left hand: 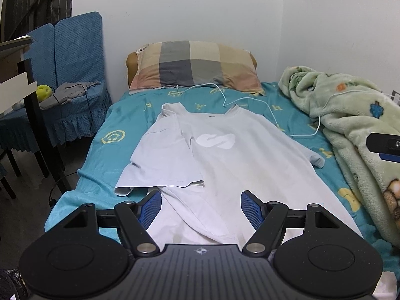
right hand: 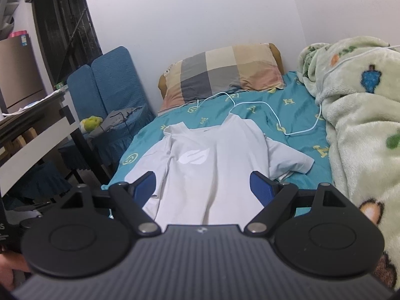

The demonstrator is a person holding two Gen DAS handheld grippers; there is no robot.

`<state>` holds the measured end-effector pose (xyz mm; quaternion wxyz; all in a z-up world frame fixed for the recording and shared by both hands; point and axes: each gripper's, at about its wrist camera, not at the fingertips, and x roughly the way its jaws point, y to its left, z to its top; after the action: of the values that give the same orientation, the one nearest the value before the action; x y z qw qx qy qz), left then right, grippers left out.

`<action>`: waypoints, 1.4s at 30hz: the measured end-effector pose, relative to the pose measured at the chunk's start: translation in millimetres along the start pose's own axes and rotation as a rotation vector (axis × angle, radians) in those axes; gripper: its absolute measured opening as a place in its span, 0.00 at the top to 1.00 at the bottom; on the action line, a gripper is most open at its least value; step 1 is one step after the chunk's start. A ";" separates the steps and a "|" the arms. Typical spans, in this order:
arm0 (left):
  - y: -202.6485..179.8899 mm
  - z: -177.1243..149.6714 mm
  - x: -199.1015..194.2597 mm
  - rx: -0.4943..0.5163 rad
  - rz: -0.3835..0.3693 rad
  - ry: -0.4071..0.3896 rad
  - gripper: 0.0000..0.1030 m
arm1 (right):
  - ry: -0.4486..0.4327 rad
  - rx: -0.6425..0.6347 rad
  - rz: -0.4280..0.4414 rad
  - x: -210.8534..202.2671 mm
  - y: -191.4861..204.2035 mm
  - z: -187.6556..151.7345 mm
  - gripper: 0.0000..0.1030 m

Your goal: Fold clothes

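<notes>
A white shirt (left hand: pixel 225 155) lay face up on the bed (left hand: pixel 130 125), collar toward the pillow (left hand: pixel 195 66), a pale logo on its chest. Its left-hand sleeve was folded in over the body; the other sleeve lay spread flat toward the blanket (left hand: pixel 350 115).

Left tool (left hand: pixel 201 197): jaws wide, nothing between the pads, hovering over the shirt's lower part. The left wrist view alone showed the hem end of the shirt running under the tool, and a dark piece with a blue strip at the right edge, probably the right tool (left hand: pixel 385 147).

Right tool (right hand: pixel 202 182): jaws wide, holding nothing, above the shirt's middle, blurred. Only this view showed a worktop (right hand: pixel 32 115) with papers, a brown box behind it, and part of a hand (right hand: pixel 10 272) at the lower left.

Both views showed a white cable (left hand: pixel 250 100) from the pillow past the collar onto the blanket, and blue chairs (left hand: pixel 75 57) beside the bed.
</notes>
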<state>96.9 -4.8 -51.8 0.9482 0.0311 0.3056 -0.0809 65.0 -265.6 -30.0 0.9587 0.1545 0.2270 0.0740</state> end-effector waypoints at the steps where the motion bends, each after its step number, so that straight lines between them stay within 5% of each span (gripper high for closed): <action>1: -1.7 1.4 3.1 0.010 0.004 0.007 0.30 | 0.002 0.009 -0.003 0.0 -1.8 0.3 0.19; 15: -11.1 15.0 89.0 0.221 0.047 0.066 0.29 | 0.026 0.204 -0.058 7.3 -50.9 15.4 0.19; 27: 22.8 1.4 176.5 0.171 0.085 0.087 0.32 | 0.075 0.266 -0.041 40.0 -61.6 13.0 0.19; 29: 32.2 -0.1 180.2 0.146 0.087 0.085 0.43 | 0.095 0.265 -0.038 48.2 -62.1 10.6 0.19; 32: 49.3 3.1 178.1 0.056 0.089 0.061 0.91 | 0.118 0.266 -0.035 59.8 -62.2 7.9 0.19; 42: 110.2 50.2 136.7 -0.237 0.087 -0.153 0.99 | 0.160 0.254 -0.046 73.8 -61.5 0.3 0.19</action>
<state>254.1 80.0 -89.9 0.9683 -0.0740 0.2383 -0.0052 134.9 -307.9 -80.5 0.9118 0.2630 0.3135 0.0348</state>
